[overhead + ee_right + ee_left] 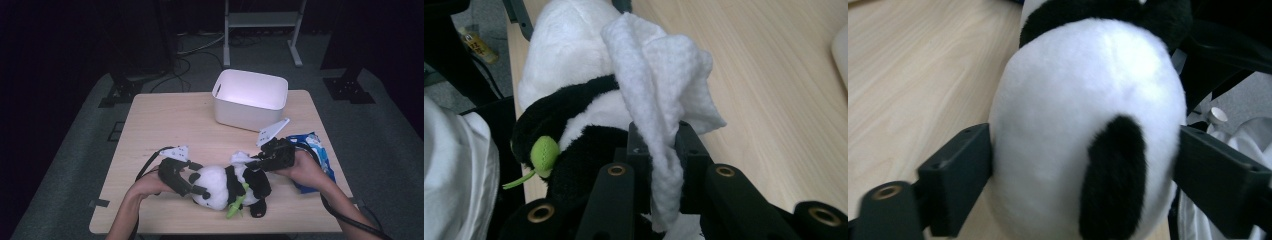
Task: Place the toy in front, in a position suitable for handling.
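1. Plush panda (225,186): we find it lying on its side at the lower centre of the high view, on the wooden surface (165,125) and close to its near edge, a green stalk (236,204) jutting out below.
2. Left hand-held gripper (192,183): we log its jaws spread wide around the panda's white head. In the left gripper view the pads stand at the fur on both sides; whether they press we cannot tell.
3. Right hand-held gripper (252,162): we log it closed on a white cloth (659,95), which drapes against the panda's back.
4. White bin (250,99): we note it at the upper centre, open-topped, well apart from the toy.
5. Blue packet (316,150): it lies at the right, under the right forearm.
6. Progress, in our judgement: the cloth is on the toy and wiping is underway. How much is cleaned we cannot tell.
7. Room: we see bare surface stretching left and up toward the bin. The near edge is tight.
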A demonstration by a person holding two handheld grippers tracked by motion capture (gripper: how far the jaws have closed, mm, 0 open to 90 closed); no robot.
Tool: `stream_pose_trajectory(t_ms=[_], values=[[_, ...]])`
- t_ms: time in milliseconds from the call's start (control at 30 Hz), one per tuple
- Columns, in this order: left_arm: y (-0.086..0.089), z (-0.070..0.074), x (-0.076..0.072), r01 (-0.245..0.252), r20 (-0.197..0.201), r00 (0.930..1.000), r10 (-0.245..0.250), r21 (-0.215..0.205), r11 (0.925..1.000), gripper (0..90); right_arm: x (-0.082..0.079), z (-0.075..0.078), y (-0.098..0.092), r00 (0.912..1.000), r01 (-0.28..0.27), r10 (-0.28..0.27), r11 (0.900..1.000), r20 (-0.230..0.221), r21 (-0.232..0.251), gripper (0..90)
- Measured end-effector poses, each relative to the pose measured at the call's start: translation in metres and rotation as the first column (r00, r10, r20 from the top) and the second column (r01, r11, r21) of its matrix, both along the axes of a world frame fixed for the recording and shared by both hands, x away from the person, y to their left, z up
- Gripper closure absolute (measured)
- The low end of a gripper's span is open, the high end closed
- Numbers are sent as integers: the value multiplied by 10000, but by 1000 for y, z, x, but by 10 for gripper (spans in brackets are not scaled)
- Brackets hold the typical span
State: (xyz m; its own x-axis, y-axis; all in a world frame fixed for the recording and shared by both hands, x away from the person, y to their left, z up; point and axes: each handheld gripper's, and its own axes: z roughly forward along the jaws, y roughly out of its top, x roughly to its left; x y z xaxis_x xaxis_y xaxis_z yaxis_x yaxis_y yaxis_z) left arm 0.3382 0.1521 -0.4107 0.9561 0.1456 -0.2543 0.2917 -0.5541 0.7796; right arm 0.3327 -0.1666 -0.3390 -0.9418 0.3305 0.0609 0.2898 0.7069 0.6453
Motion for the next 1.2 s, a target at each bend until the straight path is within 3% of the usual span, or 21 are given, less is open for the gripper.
stream_pose_trajectory(t_ms=[133, 233, 433, 567, 800, 1000, 1100, 1200], values=[[-7, -4, -1, 168, -128, 9998, -166, 168, 9997, 34, -4, -1, 1, 9999, -139, 140, 9998, -92, 143, 796], [-11, -5, -1, 375, -219, 9991, -373, 81, 9993, 42, -6, -2, 1, 9998, -137, 140, 9997, -146, 214, 796], [-7, -4, 4, 392, -275, 9988, -396, -148, 9991, 257, 1, -4, -4, 9996, -63, 75, 9990, -266, 444, 795], [-6, -5, 10, 304, -214, 9993, -313, -436, 9986, 323, 10, -3, -6, 9991, 62, -43, 9990, -414, 448, 795], [-12, 7, 30, 281, 612, 9978, -267, -221, 9994, 336, 27, 5, -6, 9991, 320, -311, 9990, -273, 317, 795], [-14, 20, 51, 227, 1509, 9883, -243, 122, 9997, 337, 43, 10, -7, 9971, 745, -740, 9964, -157, 405, 795], [-13, 19, 55, 204, 1650, 9860, -236, 212, 9996, 337, 48, 9, -5, 9969, 792, -790, 9961, -60, 385, 795], [-11, 12, 51, 176, 1476, 9888, -221, 320, 9993, 327, 47, 6, -2, 9972, 741, -736, 9965, -138, 380, 795]])
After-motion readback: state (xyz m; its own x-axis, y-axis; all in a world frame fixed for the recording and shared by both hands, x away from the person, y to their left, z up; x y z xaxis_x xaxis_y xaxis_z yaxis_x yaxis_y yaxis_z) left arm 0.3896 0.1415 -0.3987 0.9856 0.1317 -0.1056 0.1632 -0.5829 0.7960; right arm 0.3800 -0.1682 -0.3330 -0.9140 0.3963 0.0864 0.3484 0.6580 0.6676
